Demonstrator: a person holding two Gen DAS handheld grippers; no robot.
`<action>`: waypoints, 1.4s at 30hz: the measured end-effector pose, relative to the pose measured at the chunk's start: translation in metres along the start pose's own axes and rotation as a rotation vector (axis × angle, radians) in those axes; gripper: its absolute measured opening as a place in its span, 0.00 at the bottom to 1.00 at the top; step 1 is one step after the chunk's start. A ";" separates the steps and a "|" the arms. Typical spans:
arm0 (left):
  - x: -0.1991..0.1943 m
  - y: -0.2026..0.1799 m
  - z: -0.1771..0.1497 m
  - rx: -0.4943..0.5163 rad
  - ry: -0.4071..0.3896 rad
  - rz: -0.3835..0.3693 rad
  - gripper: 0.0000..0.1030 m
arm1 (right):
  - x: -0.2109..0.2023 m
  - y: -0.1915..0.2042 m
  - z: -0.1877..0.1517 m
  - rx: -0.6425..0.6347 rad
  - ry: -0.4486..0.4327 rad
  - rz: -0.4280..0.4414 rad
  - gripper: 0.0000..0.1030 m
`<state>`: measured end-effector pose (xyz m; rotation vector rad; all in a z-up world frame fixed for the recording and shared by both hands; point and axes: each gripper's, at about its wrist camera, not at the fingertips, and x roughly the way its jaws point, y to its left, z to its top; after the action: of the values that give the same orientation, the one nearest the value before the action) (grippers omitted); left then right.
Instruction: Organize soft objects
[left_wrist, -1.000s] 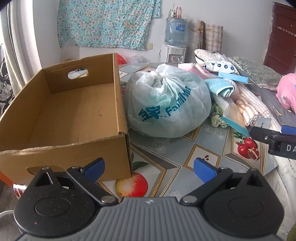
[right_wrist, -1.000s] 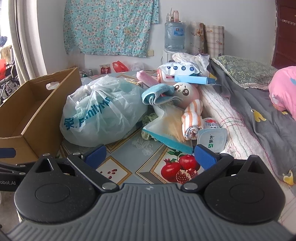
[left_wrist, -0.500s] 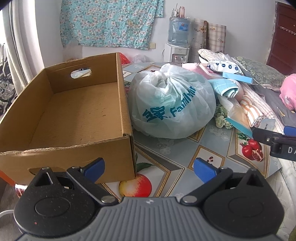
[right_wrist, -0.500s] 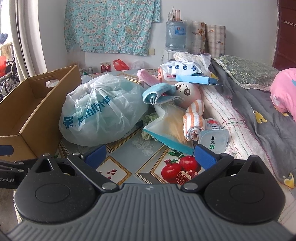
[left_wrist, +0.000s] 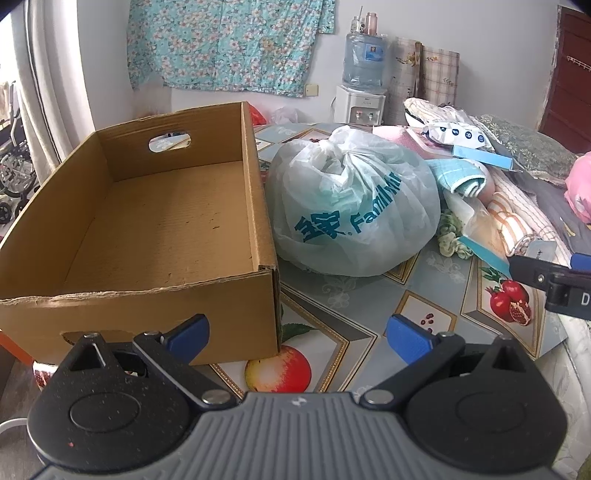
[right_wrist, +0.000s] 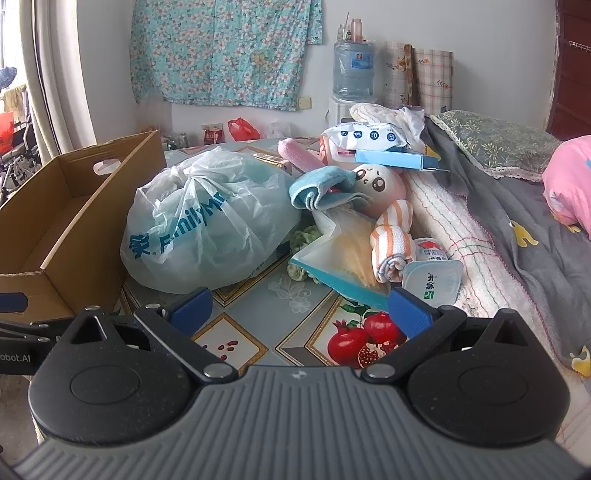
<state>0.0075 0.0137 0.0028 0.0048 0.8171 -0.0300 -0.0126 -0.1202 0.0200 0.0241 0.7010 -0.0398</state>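
Observation:
An empty brown cardboard box (left_wrist: 155, 221) (right_wrist: 74, 206) stands at the left on the fruit-print tablecloth. Right of it lies a tied pale plastic bag (left_wrist: 351, 206) (right_wrist: 207, 221) with blue lettering. Beyond the bag is a heap of soft things: a blue towel (right_wrist: 317, 184), a round plush doll (right_wrist: 380, 184), an orange-striped rolled cloth (right_wrist: 393, 236) (left_wrist: 511, 225) and a clear pouch (right_wrist: 343, 258). My left gripper (left_wrist: 297, 334) is open, low before the box's near right corner. My right gripper (right_wrist: 299, 306) is open over the cloth, short of the pouch.
A wipes pack (right_wrist: 365, 138) and a flat blue carton (right_wrist: 397, 159) top the heap. A small plastic cup (right_wrist: 434, 280) lies by the striped cloth. A grey blanket (right_wrist: 524, 229) and pink pillow (right_wrist: 570, 184) lie to the right. A water dispenser (left_wrist: 364, 70) stands at the wall.
Both views have risen and drawn slightly nearer, so the box and bag sit lower and larger. Both grippers stay open and no object has shifted.

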 end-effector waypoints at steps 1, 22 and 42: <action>0.000 0.001 0.000 -0.002 -0.001 0.001 1.00 | 0.000 0.000 0.000 0.000 -0.001 0.001 0.99; 0.004 -0.002 -0.001 -0.001 0.014 0.010 1.00 | 0.003 -0.005 -0.001 0.018 0.002 0.005 0.99; 0.000 -0.020 -0.001 0.062 -0.028 0.033 1.00 | 0.010 -0.027 -0.011 0.069 -0.012 0.037 0.99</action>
<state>0.0063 -0.0060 0.0022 0.0761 0.7873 -0.0237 -0.0132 -0.1470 0.0055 0.1030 0.6871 -0.0282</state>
